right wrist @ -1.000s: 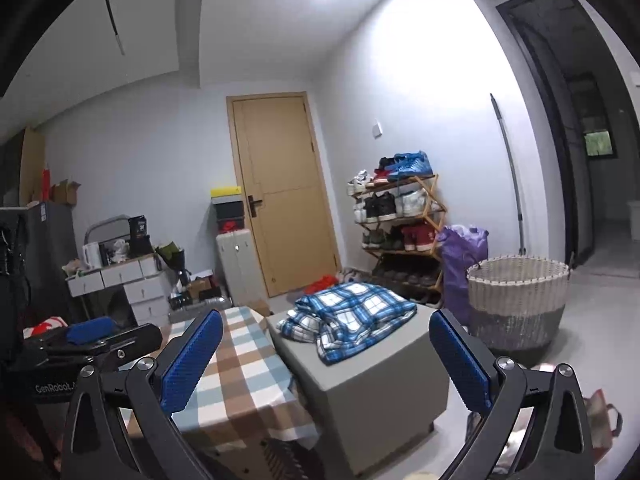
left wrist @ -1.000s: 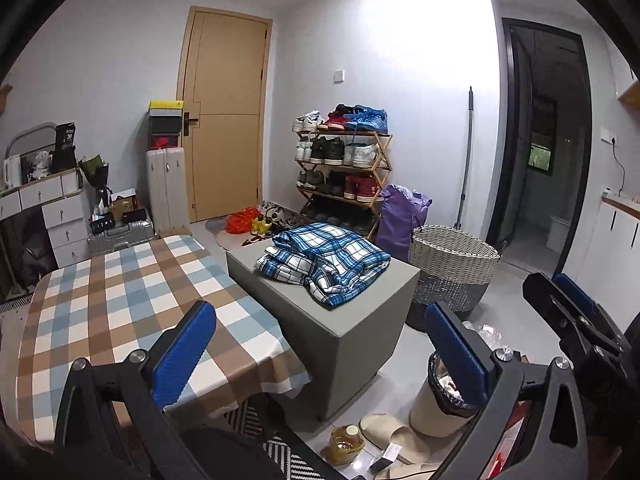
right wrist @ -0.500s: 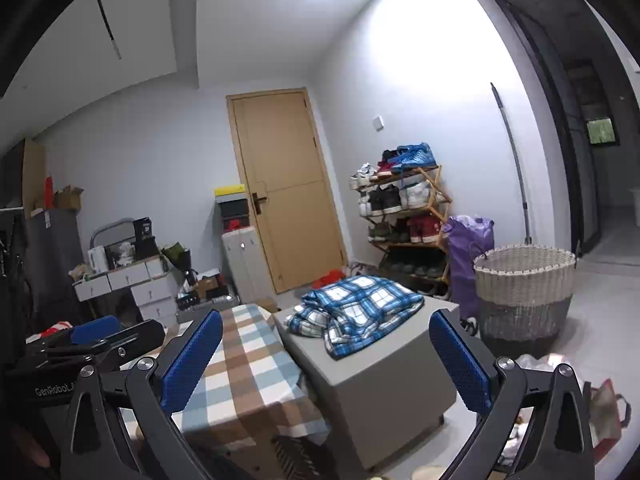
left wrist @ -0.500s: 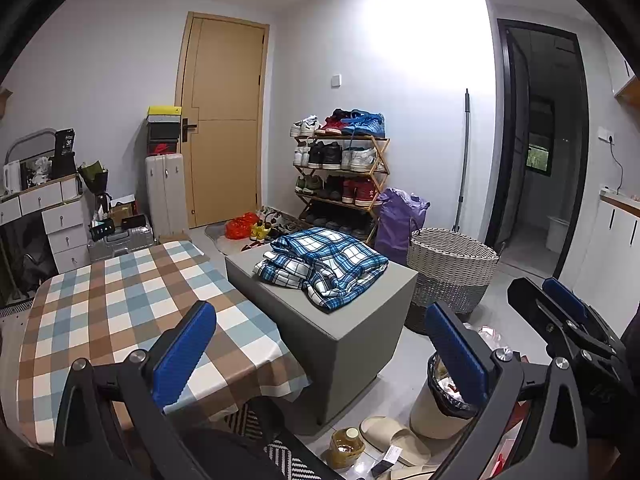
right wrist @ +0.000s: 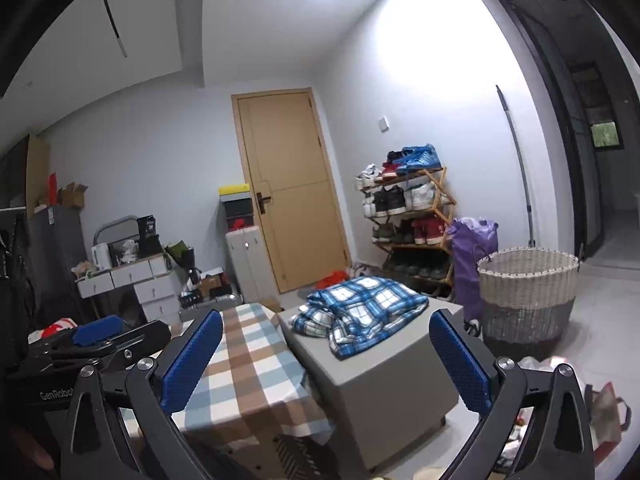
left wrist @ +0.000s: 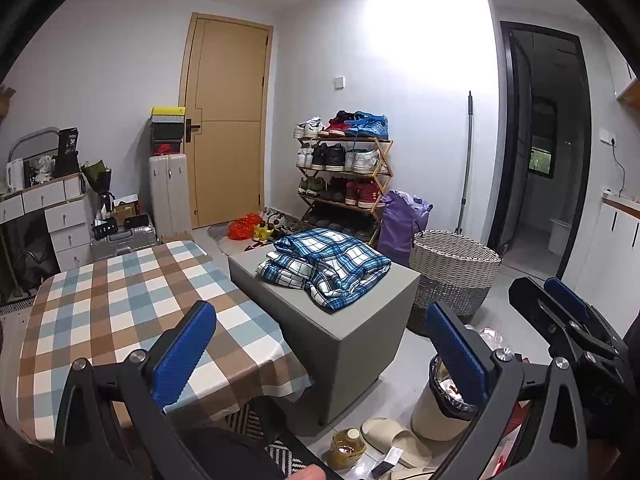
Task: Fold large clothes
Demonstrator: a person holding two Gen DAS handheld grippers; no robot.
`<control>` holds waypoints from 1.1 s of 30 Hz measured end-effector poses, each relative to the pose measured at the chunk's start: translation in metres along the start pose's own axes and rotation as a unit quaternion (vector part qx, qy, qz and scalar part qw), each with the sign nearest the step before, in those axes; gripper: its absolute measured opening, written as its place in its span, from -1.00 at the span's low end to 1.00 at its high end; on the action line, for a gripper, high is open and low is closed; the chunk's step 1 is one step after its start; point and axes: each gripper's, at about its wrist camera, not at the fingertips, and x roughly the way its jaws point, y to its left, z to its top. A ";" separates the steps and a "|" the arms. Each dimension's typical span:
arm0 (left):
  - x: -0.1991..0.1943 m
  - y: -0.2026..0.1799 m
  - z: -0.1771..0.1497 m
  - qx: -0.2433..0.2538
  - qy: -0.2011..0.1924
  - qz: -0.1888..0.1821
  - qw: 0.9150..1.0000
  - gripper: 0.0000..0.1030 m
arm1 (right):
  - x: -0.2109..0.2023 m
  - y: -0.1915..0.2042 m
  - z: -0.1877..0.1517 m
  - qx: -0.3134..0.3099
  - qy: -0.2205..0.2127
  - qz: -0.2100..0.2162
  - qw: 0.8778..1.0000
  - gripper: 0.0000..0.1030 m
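The plaid garment (left wrist: 324,268) lay crumpled in a heap on the grey box-shaped worktop (left wrist: 356,320), beside the checked tablecloth (left wrist: 120,308). Both the left hand-held gripper (left wrist: 320,356) and the right hand-held gripper (right wrist: 326,360) hung well apart from it with jaws spread wide and nothing between them. Because the layers were bunched, a pinch could likely catch several folds at once, or drag the cloth off the edge toward the wicker basket (left wrist: 454,272).

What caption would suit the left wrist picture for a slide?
Open left tool facing a crumpled blue plaid garment on a grey box, beside a checked table.
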 end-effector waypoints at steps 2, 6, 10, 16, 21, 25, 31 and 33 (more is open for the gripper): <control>0.000 0.001 0.000 -0.001 0.000 -0.002 1.000 0.98 | 0.000 0.000 -0.001 0.000 0.001 0.000 1.000 1.00; 0.003 0.001 -0.001 0.001 0.003 -0.002 1.000 0.98 | 0.003 -0.001 0.000 0.000 0.006 0.001 1.000 1.00; 0.004 0.001 -0.002 -0.002 0.007 -0.003 1.000 0.98 | 0.005 -0.001 0.000 0.002 0.011 0.004 1.000 1.00; 0.001 -0.003 -0.002 0.004 0.003 0.002 1.000 0.98 | 0.006 0.000 0.001 -0.002 0.008 0.002 1.000 1.00; 0.002 -0.003 -0.002 0.003 0.007 0.004 1.000 0.98 | 0.007 0.000 0.002 0.001 0.009 0.004 1.000 1.00; 0.004 -0.002 -0.002 0.001 0.008 0.004 1.000 0.98 | 0.006 0.001 0.001 0.001 0.010 0.002 1.000 1.00; 0.008 0.000 -0.005 -0.002 0.012 0.005 1.000 0.98 | 0.006 0.002 -0.001 0.000 0.011 0.002 1.000 1.00; 0.009 0.002 -0.005 -0.006 0.012 0.005 1.000 0.98 | 0.007 0.002 -0.003 0.001 0.013 0.003 1.000 1.00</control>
